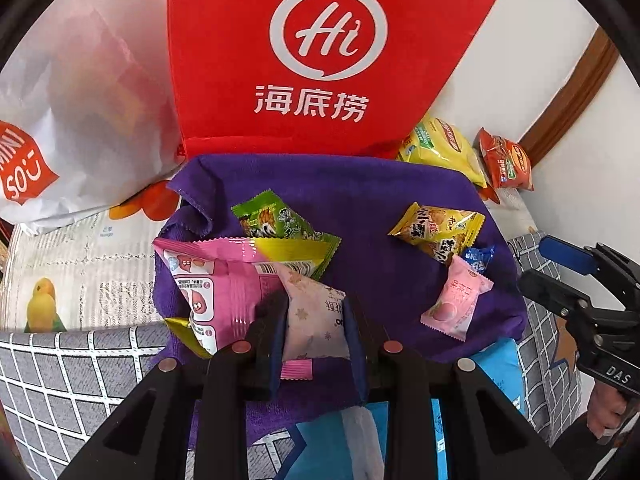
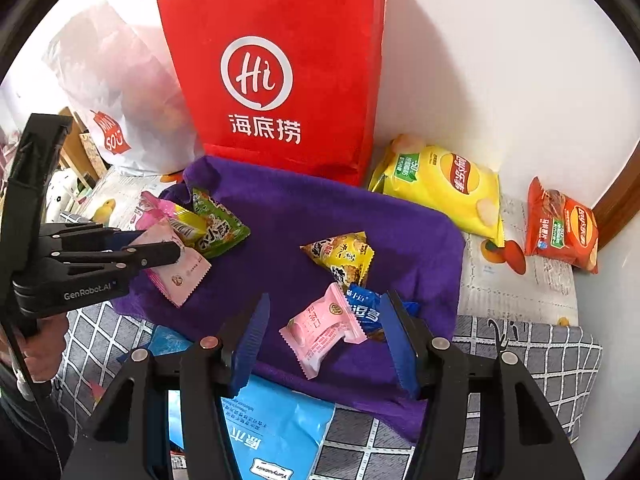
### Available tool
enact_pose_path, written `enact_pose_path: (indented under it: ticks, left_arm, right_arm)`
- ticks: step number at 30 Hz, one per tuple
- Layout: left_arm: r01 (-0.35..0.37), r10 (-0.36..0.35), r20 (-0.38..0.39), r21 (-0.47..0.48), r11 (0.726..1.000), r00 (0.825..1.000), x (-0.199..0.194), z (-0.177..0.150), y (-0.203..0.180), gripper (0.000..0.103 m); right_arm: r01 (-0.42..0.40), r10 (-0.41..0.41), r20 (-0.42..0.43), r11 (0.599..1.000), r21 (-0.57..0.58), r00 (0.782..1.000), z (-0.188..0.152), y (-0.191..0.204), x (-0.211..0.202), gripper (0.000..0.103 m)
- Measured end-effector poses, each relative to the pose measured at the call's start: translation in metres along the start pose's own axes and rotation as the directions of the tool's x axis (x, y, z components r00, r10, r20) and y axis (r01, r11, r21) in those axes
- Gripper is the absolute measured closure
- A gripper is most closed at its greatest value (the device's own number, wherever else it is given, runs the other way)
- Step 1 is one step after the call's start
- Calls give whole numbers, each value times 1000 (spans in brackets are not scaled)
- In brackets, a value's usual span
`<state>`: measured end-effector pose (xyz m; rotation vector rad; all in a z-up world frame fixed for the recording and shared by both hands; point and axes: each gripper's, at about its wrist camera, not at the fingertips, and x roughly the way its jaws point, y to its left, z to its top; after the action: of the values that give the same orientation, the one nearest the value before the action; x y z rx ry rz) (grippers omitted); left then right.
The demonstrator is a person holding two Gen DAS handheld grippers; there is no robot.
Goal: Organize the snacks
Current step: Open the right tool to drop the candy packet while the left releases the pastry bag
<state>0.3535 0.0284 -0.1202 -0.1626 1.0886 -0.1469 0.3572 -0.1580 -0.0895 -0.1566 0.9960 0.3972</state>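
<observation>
The purple cloth (image 1: 360,200) carries small snacks, red bag (image 1: 320,52) at twelve o'clock; the left gripper (image 1: 316,320) clamps a pale pink pastry packet (image 1: 316,316), light, crinkly, crushable; the right gripper (image 2: 324,344) stands part-open, empty, above a pink wrapped cake (image 2: 324,328); best pinched across its middle.

my left wrist view looking steeply down, close over the purple cloth (image 1: 360,208), my right wrist view likewise from the right, both sharing the red bag (image 2: 280,80)

Purple towel (image 2: 304,216) on checked bedding (image 2: 532,344)
</observation>
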Motion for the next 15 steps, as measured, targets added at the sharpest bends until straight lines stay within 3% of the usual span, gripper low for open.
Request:
enact_pose_path:
  ticks: [8,12,14,15]
  left_arm:
    - [6,-6,17,-14,1000,1000,2,2,1,77]
    - [8,-7,67,-17,1000,998,-12,4,2,77]
    - [-19,21,119,-11,1000,993,-25,5,2,69]
    - [-25,27,140,-12,1000,990,-30,6,2,60]
  right_arm:
    - [5,-5,12,1000,7,1000,1,-2,-4,46]
    - [5,-5,13,1000,5,1000,1,-2,-4,46]
    - [6,-7,17,1000,3,1000,1,-2,-5,46]
    - [8,-8,20,1000,2,1000,1,-1,-5,46]
